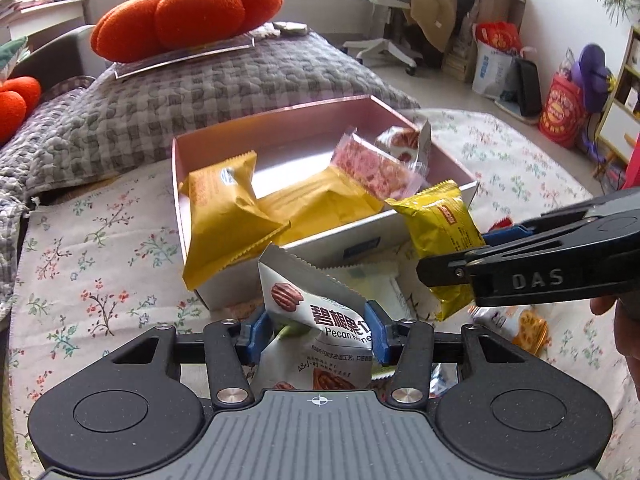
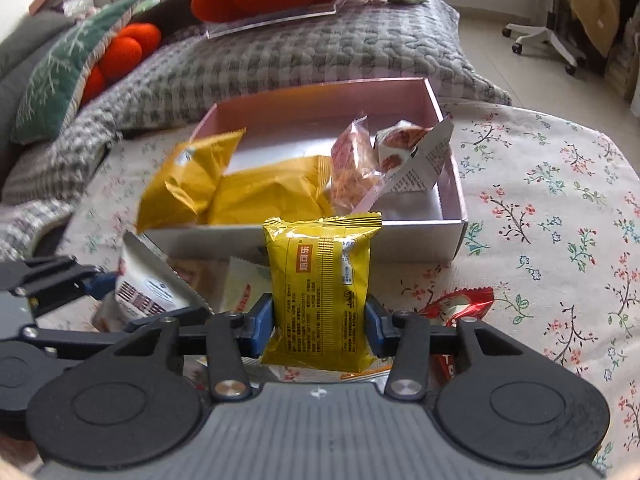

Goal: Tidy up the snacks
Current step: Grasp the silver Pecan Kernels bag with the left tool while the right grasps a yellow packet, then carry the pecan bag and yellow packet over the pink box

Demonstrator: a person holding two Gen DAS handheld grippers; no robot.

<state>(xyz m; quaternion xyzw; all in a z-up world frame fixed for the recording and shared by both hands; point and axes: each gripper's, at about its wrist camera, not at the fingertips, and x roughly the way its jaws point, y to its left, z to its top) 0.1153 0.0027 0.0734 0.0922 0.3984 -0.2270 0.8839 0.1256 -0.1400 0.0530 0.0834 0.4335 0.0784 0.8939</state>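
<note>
A pink open box (image 1: 280, 124) (image 2: 452, 216) sits on the floral cloth and holds several snack packets, among them yellow ones (image 1: 224, 220) (image 2: 256, 196) and a pink one (image 1: 376, 168) (image 2: 352, 160). My left gripper (image 1: 318, 330) is shut on a white pecan packet (image 1: 316, 304) just in front of the box; it also shows in the right wrist view (image 2: 148, 288). My right gripper (image 2: 320, 322) is shut on a yellow snack packet (image 2: 320, 280) (image 1: 440, 232), held upright before the box's near wall. The right gripper also shows in the left wrist view (image 1: 452, 256).
Loose packets lie on the cloth in front of the box: a pale one (image 1: 368, 280) (image 2: 240, 284), a red one (image 2: 460, 304), an orange-patterned one (image 1: 528, 328). A grey checked cushion (image 1: 200, 92) with an orange plush (image 1: 188, 16) lies behind the box.
</note>
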